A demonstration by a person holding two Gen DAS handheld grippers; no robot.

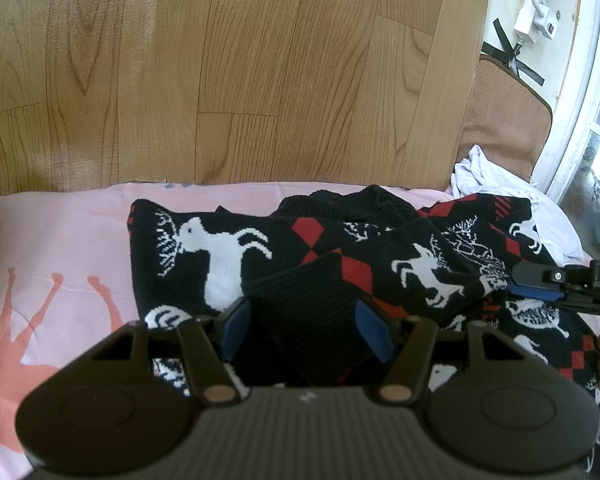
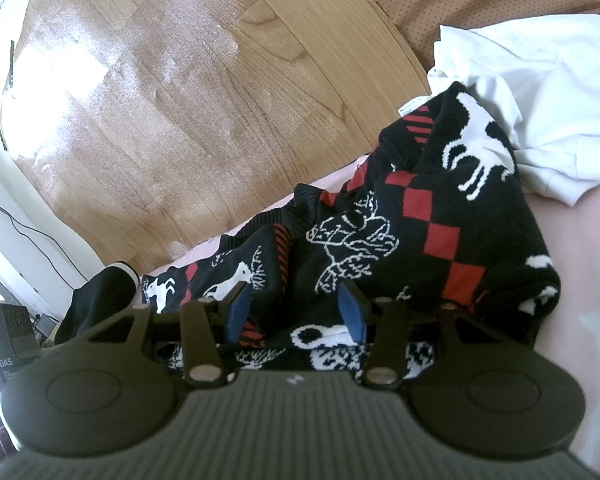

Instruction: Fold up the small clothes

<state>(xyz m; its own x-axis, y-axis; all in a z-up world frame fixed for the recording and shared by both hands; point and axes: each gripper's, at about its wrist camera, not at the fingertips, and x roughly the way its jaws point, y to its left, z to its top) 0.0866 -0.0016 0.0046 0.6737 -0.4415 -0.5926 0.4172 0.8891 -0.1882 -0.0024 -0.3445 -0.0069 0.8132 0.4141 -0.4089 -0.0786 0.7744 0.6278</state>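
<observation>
We hold the left gripper low over a black knitted sweater patterned with white deer and red diamonds. The sweater lies crumpled on a pink sheet printed with salmon figures, close to the sheet's far edge, where wooden flooring begins. Our left gripper's blue pads stand partly spread with the ribbed black cuff of a sleeve between them; whether they press on the cuff we cannot tell. The sleeve runs from there across the sweater toward the right.

Our right gripper sits over the sweater's right part, its blue pads likewise partly spread with a bunched fold of the knit between them, and here too we cannot tell if the fabric is pinched. In the left wrist view this gripper shows at the right edge, its fingers touching the sleeve.

A white garment lies rumpled at the sheet's far right corner, touching the sweater. Beyond it sits a brown cushion.
</observation>
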